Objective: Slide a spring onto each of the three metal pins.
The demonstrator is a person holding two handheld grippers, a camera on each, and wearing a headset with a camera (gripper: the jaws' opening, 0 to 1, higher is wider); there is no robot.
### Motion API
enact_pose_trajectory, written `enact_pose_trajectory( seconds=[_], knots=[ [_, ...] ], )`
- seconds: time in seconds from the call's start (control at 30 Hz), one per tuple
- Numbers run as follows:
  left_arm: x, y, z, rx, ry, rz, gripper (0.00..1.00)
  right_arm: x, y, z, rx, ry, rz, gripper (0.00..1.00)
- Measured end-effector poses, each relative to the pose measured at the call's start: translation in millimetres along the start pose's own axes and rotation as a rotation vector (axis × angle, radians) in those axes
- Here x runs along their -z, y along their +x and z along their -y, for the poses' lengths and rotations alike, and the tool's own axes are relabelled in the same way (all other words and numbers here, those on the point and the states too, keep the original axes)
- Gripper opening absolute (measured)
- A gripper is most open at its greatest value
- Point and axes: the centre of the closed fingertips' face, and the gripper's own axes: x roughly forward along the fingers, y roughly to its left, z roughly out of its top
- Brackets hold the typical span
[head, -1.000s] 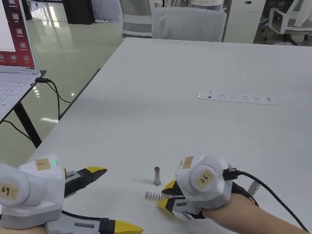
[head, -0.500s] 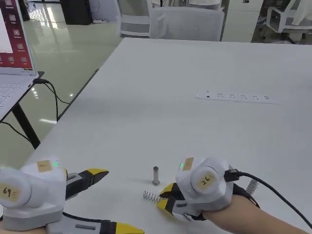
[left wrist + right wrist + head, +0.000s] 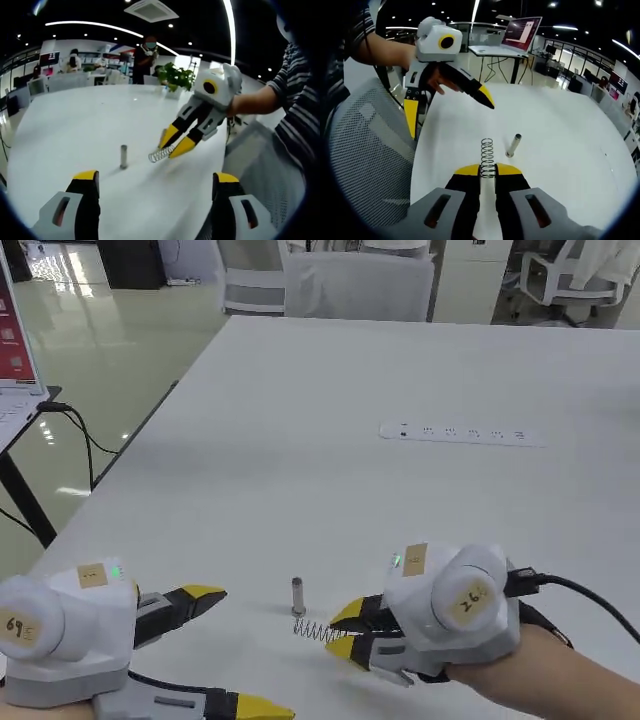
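The right tongs (image 3: 345,632) pinch the spring (image 3: 313,630) by one end, leaving its free end clear for threading onto the upright pin (image 3: 297,596) at its eleven o'clock on the counter (image 3: 350,490), while the left tongs (image 3: 240,650) hover wide at the pin's eight o'clock.

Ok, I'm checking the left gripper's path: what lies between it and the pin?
Only bare table, as the left gripper view shows: the open left gripper faces the upright pin, and the spring in the right gripper sits beside it.
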Motion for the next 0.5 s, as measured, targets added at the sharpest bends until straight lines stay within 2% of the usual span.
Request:
enact_pose_trajectory(
  seconds=[0.13, 0.27, 0.5],
  knots=[
    [-0.5, 5.7, 6.4, 0.033, 0.006, -0.007, 0.85, 4.1, -11.8, -1.9, -0.010, -0.014, -0.008, 0.07],
    [-1.8, 11.9, 11.6, 0.054, 0.011, -0.010, 0.83, 14.9, -20.3, -1.7, -0.016, -0.025, -0.028, 0.07],
    [-7.0, 26.1, 23.0, 0.101, 0.026, -0.012, 0.81, 24.2, -29.9, -4.7, -0.037, -0.046, -0.047, 0.07]
  ],
)
